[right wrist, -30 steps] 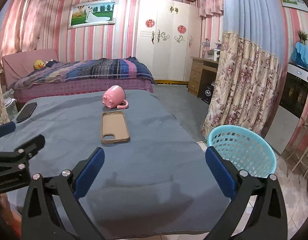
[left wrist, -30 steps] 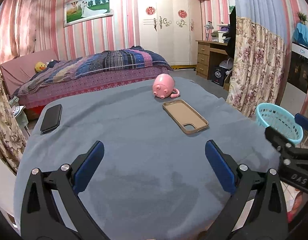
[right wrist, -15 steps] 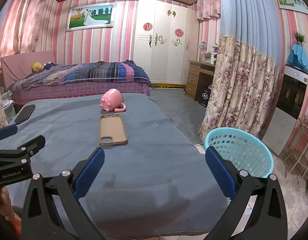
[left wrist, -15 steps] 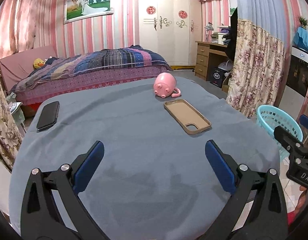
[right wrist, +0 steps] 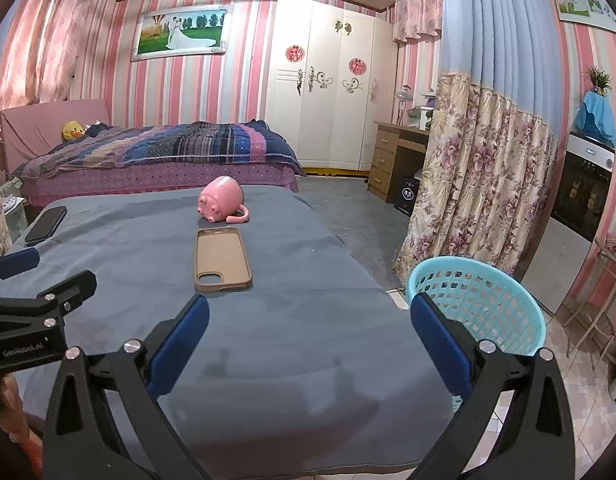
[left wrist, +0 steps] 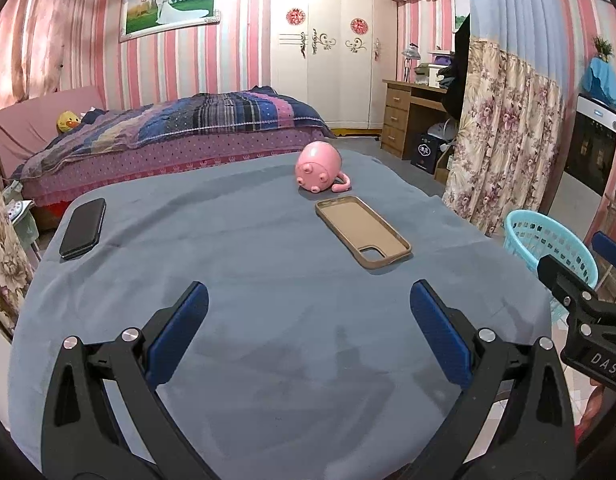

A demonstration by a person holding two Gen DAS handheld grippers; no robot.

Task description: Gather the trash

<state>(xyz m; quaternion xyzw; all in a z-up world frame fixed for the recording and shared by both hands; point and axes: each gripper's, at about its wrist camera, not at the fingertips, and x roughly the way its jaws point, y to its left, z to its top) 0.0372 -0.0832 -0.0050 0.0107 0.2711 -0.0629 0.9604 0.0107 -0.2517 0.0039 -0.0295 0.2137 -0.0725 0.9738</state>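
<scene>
Both tools have drawn back, left tool (left wrist: 308,326) and right tool (right wrist: 310,326) level, jaws apart.

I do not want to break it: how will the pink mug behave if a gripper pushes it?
The pink mug lies on its side on the grey cloth, so a push may roll it. Its curved handle touches the cloth and would probably stop a full roll. It looks glossy and hard, perhaps ceramic, so likely slippery and fragile if it falls.
</scene>
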